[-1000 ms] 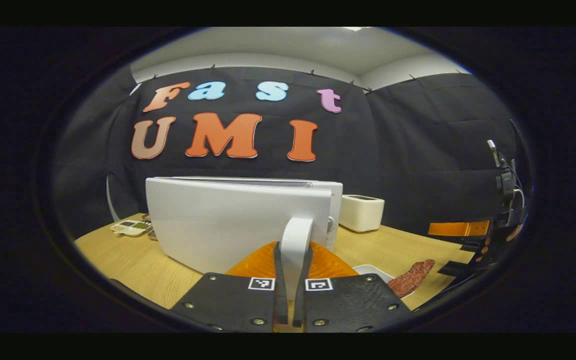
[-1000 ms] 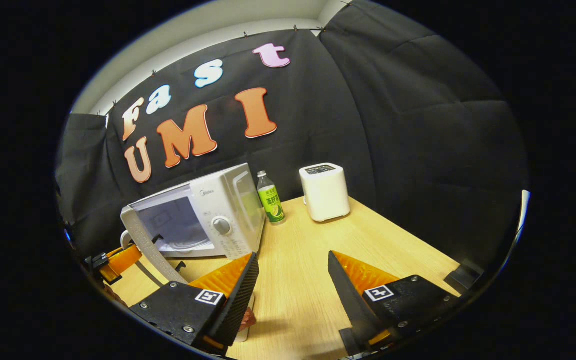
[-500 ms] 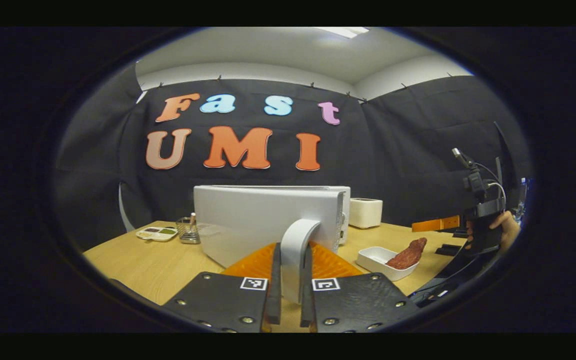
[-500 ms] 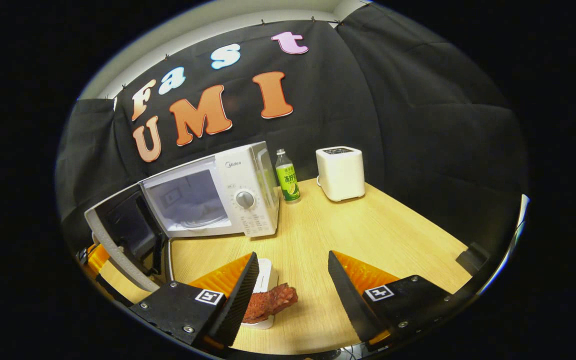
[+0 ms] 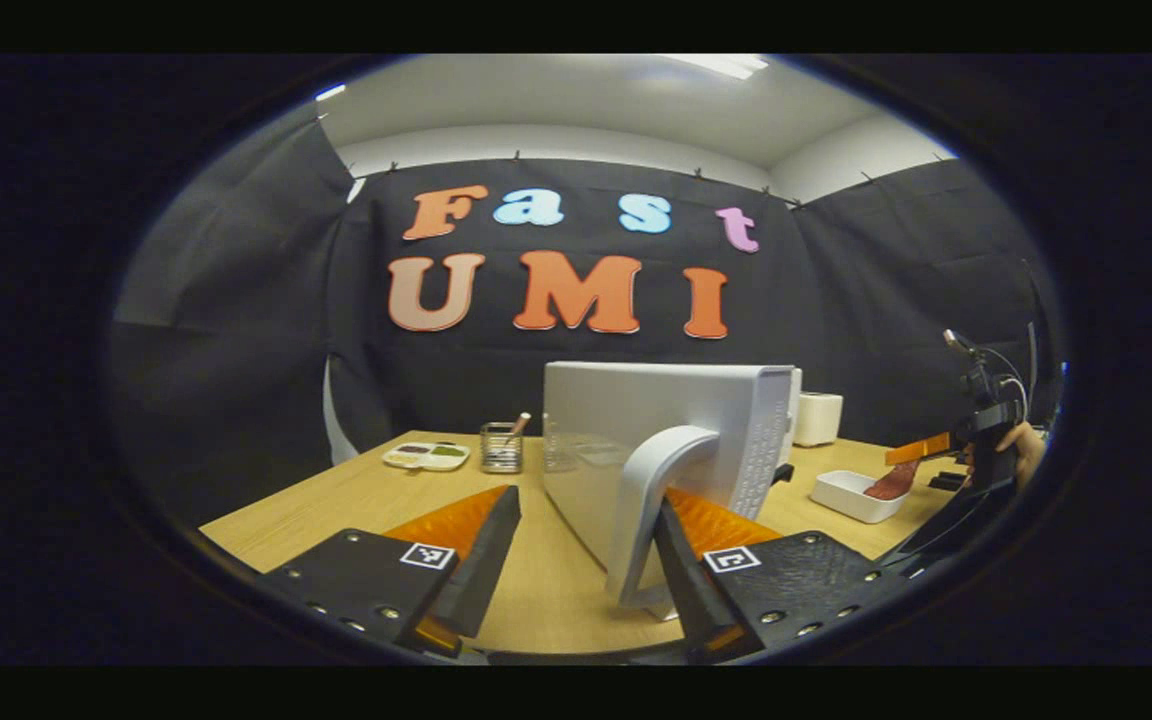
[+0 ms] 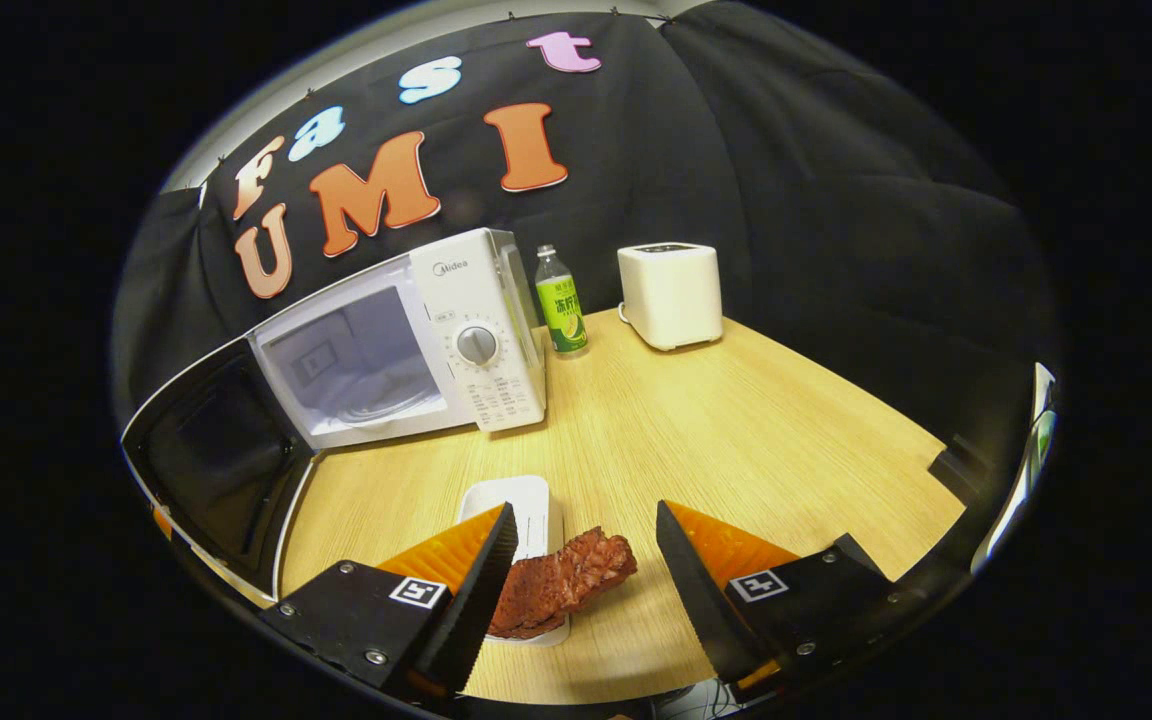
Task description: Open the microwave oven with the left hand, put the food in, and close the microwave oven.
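Left gripper [image 5: 576,520]: spread wide, gripping nothing; door handle [image 5: 651,500] standing between the fingers, close against the right-hand one, contact unclear.
Right gripper [image 6: 581,560]: wide open, poised just above the food, not touching it.
Microwave oven [image 6: 406,335]: on the bench [image 6: 736,400], cavity exposed, turntable visible inside.
Door [image 6: 211,460]: swung fully out to the left, dark inner face toward the right gripper view.
Food [image 6: 561,585]: reddish-brown slab, resting across the near end of a white tray [image 6: 526,500], in front of the oven.
Behind the oven: green bottle [image 6: 560,300], white toaster [image 6: 669,293].
Left of the oven: paint palette [image 5: 426,456], wire cup [image 5: 501,447].
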Tool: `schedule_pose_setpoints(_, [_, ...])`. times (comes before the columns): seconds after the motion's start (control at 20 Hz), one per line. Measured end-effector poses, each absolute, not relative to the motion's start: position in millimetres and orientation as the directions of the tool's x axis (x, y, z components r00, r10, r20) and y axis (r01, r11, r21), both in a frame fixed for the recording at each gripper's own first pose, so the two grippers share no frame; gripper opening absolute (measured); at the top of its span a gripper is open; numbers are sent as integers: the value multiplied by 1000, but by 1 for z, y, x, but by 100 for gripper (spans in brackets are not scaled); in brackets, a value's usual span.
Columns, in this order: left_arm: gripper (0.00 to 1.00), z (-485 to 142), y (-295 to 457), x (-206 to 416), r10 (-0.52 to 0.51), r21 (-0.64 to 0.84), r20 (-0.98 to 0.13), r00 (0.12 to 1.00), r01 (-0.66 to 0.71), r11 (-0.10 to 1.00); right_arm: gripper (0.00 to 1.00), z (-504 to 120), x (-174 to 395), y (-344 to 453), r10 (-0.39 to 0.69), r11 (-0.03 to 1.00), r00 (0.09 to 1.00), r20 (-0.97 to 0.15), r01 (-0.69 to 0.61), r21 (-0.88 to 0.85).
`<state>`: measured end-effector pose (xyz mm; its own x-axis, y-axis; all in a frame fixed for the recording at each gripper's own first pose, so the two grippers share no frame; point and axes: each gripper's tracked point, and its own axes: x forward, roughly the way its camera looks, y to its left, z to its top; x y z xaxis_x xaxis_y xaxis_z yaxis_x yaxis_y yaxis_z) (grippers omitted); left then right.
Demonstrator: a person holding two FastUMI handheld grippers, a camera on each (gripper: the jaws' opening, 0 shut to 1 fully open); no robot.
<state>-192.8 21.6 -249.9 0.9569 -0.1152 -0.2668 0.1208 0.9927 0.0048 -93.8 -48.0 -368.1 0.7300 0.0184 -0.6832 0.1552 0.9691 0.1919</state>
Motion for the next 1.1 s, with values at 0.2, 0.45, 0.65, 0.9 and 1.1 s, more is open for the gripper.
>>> schedule_pose_setpoints(0.2, [85,-248,60,-196,-79,15,-289,954,87,996,88,-376,-96,-36,49,946,698,-714,197,258])
schedule_pose_setpoints(0.45, [88,-247,89,-208,-87,26,-289,953,98,995,75,-382,-100,-34,38,925,674,-738,255,281])
schedule_pose_setpoints(0.65, [90,-246,115,-209,-31,21,-294,955,39,999,62,-386,-98,-34,35,880,663,-748,333,337])
schedule_pose_setpoints(0.9, [90,-239,133,-219,-12,27,-273,962,20,999,27,-370,-91,-32,64,787,707,-705,398,471])
schedule_pose_setpoints(1.1, [87,-235,150,-221,19,-20,-261,965,-25,1000,16,-353,-86,-20,61,831,733,-678,339,441])
